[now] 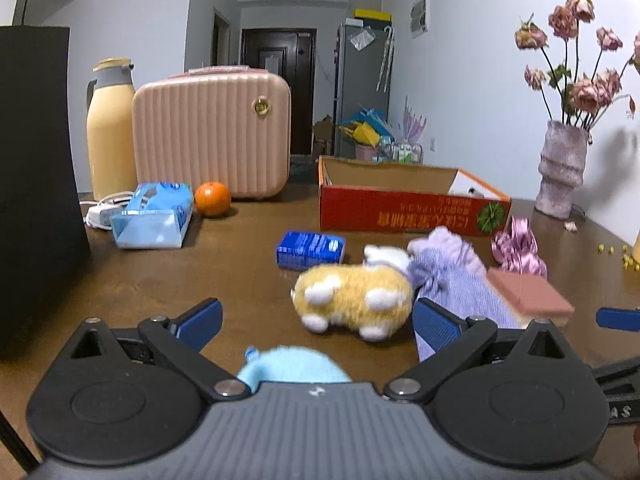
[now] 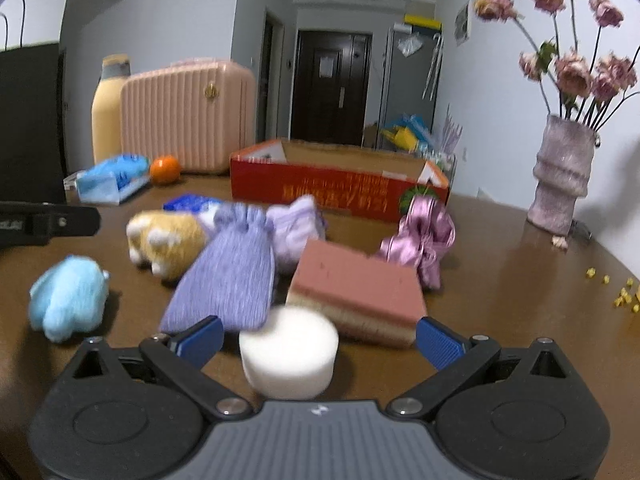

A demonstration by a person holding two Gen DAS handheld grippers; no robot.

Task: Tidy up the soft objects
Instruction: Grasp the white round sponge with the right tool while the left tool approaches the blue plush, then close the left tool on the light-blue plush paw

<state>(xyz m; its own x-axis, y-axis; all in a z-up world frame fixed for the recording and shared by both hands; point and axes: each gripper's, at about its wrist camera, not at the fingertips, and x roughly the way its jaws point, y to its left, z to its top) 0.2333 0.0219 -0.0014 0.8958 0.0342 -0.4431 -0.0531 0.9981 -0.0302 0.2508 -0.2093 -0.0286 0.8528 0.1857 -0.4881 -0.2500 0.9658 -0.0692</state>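
On red box (image 1: 404, 212), upside-down yellow characters, unreadable.

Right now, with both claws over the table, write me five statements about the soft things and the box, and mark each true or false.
1. The red box already holds the yellow plush. False: the yellow plush lies on the table in front of the box.
2. The left claw is open. True.
3. The right claw is shut on the pink sponge. False: it is open, and the pink sponge lies free beyond it.
4. A white foam disc sits between the right claw's fingers. True.
5. The orange sits beside the pink case. True.
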